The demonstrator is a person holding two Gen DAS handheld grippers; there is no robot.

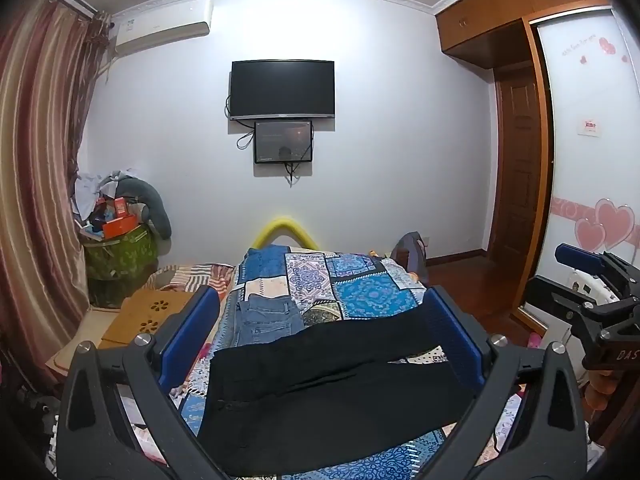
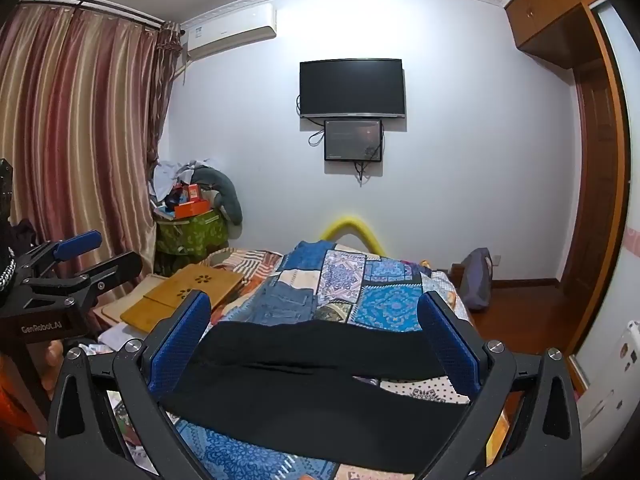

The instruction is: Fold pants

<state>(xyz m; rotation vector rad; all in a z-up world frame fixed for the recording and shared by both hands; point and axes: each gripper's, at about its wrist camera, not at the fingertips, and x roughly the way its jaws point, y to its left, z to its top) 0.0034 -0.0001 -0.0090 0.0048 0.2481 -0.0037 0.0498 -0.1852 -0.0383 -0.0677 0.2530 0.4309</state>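
Note:
Black pants (image 1: 320, 392) lie spread across the near end of a bed covered by a blue patchwork quilt (image 1: 360, 288). The waist sits low left and the two legs run to the right. My left gripper (image 1: 322, 294) hovers over them, open wide, nothing between its blue pads (image 1: 188, 336). The right wrist view shows the same black pants (image 2: 312, 384) below my right gripper (image 2: 315, 298), also open and empty. Each gripper shows at the edge of the other's view: the right gripper (image 1: 592, 280) and the left gripper (image 2: 72, 256). Folded blue jeans (image 1: 266, 316) rest farther up the quilt.
A wooden lap desk (image 1: 152, 312) lies left of the bed, beside a green bag heaped with clutter (image 1: 120, 248) and striped curtains (image 1: 36, 160). A yellow foam arch (image 1: 286, 228) marks the bed's far end. A bag (image 1: 412, 248) sits on the wooden floor, right.

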